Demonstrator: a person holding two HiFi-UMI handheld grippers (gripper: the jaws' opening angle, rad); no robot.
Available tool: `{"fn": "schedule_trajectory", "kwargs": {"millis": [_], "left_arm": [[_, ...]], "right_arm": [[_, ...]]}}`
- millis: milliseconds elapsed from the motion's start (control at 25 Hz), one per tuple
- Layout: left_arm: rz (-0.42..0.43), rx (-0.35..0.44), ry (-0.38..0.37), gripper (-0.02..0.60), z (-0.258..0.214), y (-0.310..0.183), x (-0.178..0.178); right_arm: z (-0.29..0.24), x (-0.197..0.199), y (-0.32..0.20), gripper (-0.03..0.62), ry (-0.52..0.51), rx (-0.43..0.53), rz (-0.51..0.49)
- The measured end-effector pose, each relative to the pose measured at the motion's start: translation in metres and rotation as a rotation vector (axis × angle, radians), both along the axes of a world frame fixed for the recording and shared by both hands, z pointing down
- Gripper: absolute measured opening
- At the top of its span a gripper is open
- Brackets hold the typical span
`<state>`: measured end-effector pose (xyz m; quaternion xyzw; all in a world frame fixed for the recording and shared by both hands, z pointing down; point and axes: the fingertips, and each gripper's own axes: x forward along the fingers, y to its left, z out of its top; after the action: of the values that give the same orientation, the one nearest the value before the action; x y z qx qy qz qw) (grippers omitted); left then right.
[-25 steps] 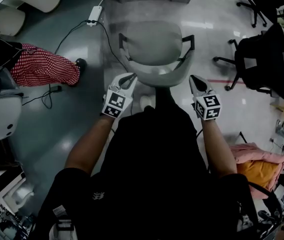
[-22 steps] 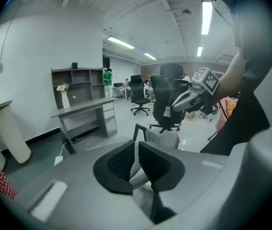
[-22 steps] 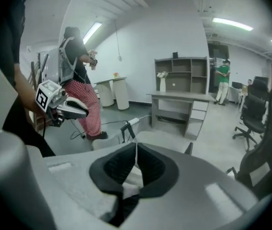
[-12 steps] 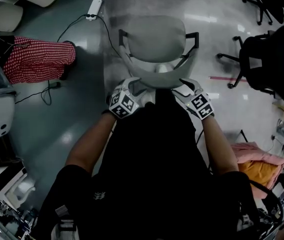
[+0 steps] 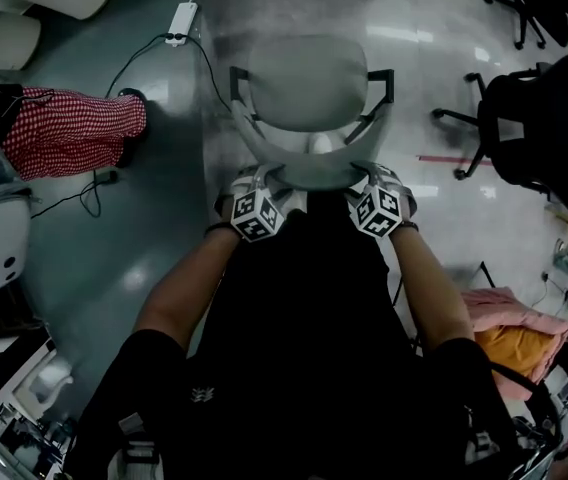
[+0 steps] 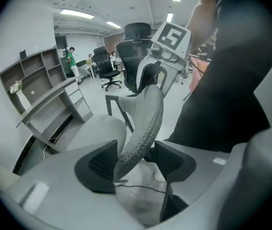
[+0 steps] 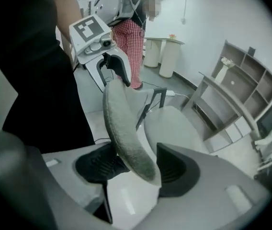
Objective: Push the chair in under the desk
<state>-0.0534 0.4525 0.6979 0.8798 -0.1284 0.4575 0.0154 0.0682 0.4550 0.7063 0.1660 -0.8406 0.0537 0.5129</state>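
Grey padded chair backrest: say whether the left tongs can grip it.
Probably yes: the left tongs have just been opening and straddle the grey padded chair backrest; nothing blocks.

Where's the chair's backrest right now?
Head view, centre: the backrest stands just ahead of the person, its top edge between the jaws of the left gripper and right gripper, which have just been opening.

Left arm (image 5: 184,283) and right arm (image 5: 432,288) reach forward and down, side by side. Left gripper (image 5: 260,180) and right gripper (image 5: 374,176) have just opened their jaws wide, each straddling the chair backrest (image 5: 311,166) without clamping it
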Motion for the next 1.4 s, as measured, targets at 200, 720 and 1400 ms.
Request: {"fn": "schedule_trajectory", "kwargs": {"millis": [200, 720, 1400], "left_arm": [[-0.029, -0.033, -0.018, 0.209, 0.007, -0.008, 0.002], [-0.018, -0.074, -0.093, 0.186, 0.014, -0.036, -0.001], [-0.043, -0.076, -0.107, 0.181, 0.004, -0.111, 0.012]], "right_arm": [[0.01, -0.006, -0.002, 0.202, 0.015, -0.056, -0.035], [0.014, -0.012, -0.025, 0.172, 0.037, -0.061, -0.049], [0.003, 0.001, -0.103, 0.164, 0.035, -0.049, -0.084]]}}
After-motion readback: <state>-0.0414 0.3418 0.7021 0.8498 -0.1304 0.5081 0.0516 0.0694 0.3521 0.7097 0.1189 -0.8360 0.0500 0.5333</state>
